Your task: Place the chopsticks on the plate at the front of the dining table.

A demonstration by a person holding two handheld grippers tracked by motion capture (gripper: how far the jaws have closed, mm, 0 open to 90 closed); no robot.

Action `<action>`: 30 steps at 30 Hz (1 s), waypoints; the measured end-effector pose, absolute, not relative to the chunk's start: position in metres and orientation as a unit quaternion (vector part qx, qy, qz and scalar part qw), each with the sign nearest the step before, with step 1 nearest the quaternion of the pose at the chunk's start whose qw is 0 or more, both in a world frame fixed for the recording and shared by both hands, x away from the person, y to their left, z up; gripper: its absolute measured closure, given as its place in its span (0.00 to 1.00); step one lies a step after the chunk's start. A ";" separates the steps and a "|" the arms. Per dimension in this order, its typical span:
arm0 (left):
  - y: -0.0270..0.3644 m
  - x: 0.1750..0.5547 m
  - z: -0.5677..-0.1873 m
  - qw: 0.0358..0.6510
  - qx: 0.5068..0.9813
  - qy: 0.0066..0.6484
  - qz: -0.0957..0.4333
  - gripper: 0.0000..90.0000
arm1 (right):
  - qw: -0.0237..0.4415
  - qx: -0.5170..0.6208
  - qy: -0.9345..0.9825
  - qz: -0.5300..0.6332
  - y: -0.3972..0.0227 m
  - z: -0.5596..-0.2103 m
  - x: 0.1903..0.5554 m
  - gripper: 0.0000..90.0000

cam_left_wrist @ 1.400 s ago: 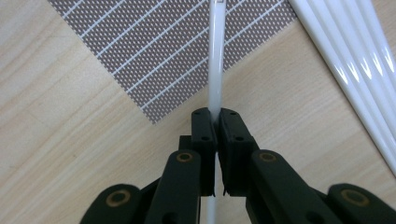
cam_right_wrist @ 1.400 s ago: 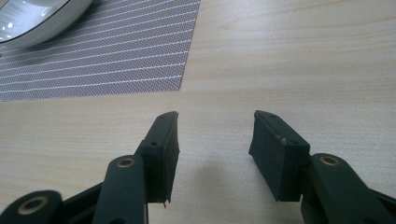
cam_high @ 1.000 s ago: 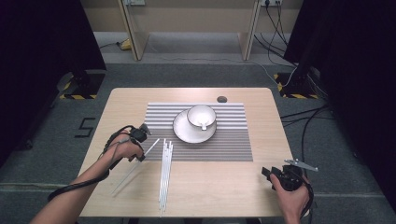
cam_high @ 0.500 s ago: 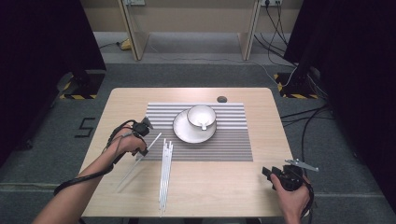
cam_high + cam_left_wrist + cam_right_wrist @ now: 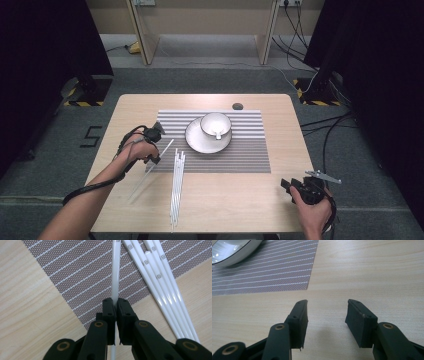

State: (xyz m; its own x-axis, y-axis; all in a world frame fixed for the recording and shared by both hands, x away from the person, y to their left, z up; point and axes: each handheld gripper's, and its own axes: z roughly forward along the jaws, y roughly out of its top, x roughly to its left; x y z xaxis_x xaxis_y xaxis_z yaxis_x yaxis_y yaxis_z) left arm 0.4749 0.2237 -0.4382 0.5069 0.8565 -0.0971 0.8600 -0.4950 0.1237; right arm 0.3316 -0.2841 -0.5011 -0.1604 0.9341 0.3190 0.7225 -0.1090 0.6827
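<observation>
Since a second ago the left gripper [image 5: 154, 134] has raised one white chopstick [image 5: 150, 170] off the table [image 5: 280, 107]; it now slants over the striped placemat's [image 5: 240, 155] left edge, pinched tight between the jaws. Just beside it lie the remaining chopsticks [image 5: 176, 187], bundled. On the placemat a white saucer [image 5: 197, 142] carries a teacup [image 5: 216, 125]. The right gripper [image 5: 295, 187], jaws apart and empty, rests well away.

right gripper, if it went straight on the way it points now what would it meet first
Probably bare table first, then the near corner of the striped mat slightly to the left. The right gripper stands open and empty; beyond the mat sits the plate. Depth is unclear.
</observation>
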 end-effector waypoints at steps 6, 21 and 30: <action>0.221 0.481 -0.436 0.080 0.862 0.500 -0.010 0.95 | 0.136 0.633 0.654 0.391 -0.284 -0.501 0.332 0.58; 0.216 0.495 -0.437 0.086 0.854 0.514 -0.020 0.95 | 0.136 0.634 0.654 0.391 -0.284 -0.501 0.332 0.58; 0.209 0.502 -0.434 0.092 0.851 0.517 -0.016 0.95 | 0.136 0.634 0.653 0.391 -0.284 -0.501 0.332 0.58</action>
State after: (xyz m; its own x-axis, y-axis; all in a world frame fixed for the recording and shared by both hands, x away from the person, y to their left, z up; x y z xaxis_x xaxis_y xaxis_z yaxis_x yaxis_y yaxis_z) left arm 0.5022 0.2094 -0.4343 0.4648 0.8769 -0.1227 0.8829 -0.4485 0.1395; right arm 0.3316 -0.2844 -0.5009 -0.1593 0.9344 0.3187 0.7222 -0.1097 0.6829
